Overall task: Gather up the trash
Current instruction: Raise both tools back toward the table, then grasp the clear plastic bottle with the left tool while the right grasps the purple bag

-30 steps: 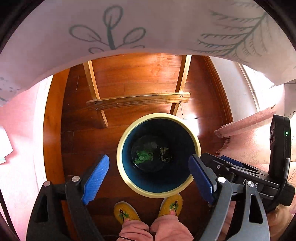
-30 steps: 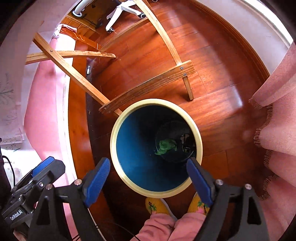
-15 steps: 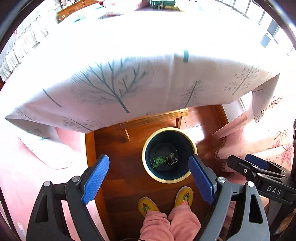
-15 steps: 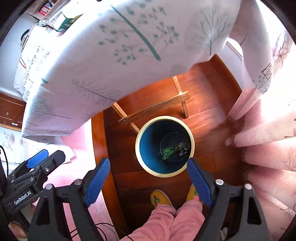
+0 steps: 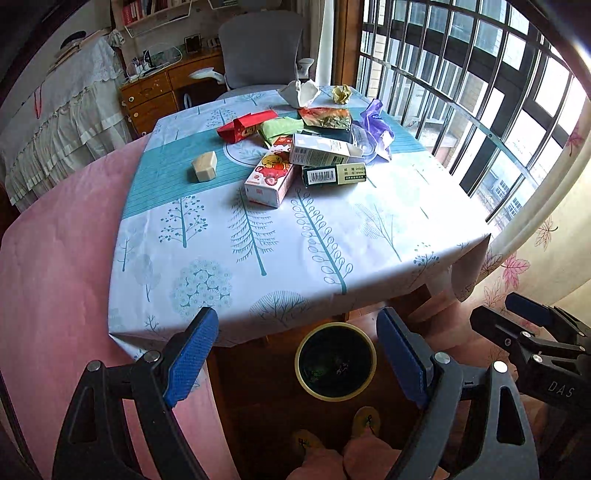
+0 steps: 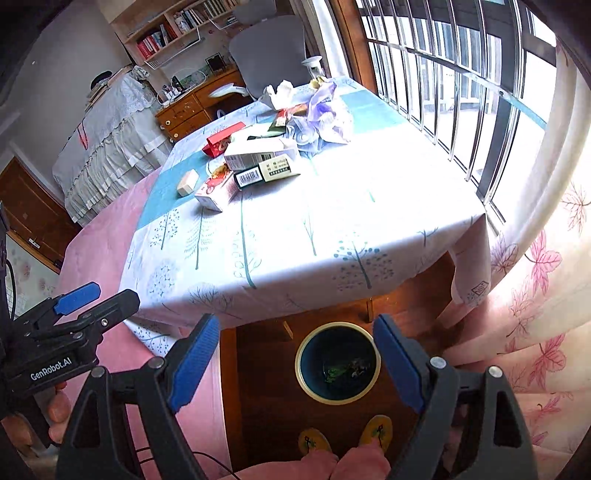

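Left gripper point(image 5: 295, 354) and right gripper point(image 6: 295, 360), jaws spread wide and empty, hang above one trash bin point(image 5: 335, 361) on the floor below the counter point(image 5: 332, 236) edge; three cartons point(image 5: 271, 175) lie on it.

Grey office chair point(image 5: 264, 48) behind the table, wooden desk point(image 5: 168, 90), bookshelf point(image 6: 173, 31), barred window point(image 5: 476, 99), pink-leaf curtain point(image 6: 535, 314)

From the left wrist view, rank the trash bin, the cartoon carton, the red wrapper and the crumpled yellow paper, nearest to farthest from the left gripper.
1. Trash bin, on the floor just past the left gripper.
2. Cartoon carton, mid-table.
3. Red wrapper, farther back, left.
4. Crumpled yellow paper, far edge by the window.
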The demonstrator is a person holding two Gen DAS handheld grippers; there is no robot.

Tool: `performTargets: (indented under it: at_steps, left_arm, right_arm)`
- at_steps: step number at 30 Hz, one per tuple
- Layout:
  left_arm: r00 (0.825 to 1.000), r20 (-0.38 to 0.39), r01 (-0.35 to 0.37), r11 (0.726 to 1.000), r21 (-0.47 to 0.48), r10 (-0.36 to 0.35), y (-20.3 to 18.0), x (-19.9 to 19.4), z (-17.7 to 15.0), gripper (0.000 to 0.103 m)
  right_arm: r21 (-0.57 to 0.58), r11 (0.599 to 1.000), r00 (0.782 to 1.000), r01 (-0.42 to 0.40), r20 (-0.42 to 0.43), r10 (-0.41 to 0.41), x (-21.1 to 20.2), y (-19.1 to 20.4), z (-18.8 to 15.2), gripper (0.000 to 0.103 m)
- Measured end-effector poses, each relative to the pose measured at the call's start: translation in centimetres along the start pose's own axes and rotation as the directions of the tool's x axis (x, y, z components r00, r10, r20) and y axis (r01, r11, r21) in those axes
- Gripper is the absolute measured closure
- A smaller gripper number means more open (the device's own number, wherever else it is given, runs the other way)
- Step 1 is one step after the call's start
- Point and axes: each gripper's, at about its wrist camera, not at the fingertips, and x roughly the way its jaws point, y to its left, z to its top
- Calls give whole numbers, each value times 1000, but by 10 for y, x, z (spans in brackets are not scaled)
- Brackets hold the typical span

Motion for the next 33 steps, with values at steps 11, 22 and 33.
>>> performTargets:
  at_steps: [11,22,33]
  left_arm:
    - [994,105,-18,998,62,12,-5,-21,61,17]
    - [994,60,-85,996,-42,87,-9,39,160,17]
    - [995,-81,-70,991,-110,62,-42,146,244,17]
  right_arm:
    - [-50,990,981,130,148,-121,-25,20,76,17]
    - [-67,997,998,38,46,-35,69,-14,200,19]
    - [-90,994,980,-57,-197,38,209,-48,274,27]
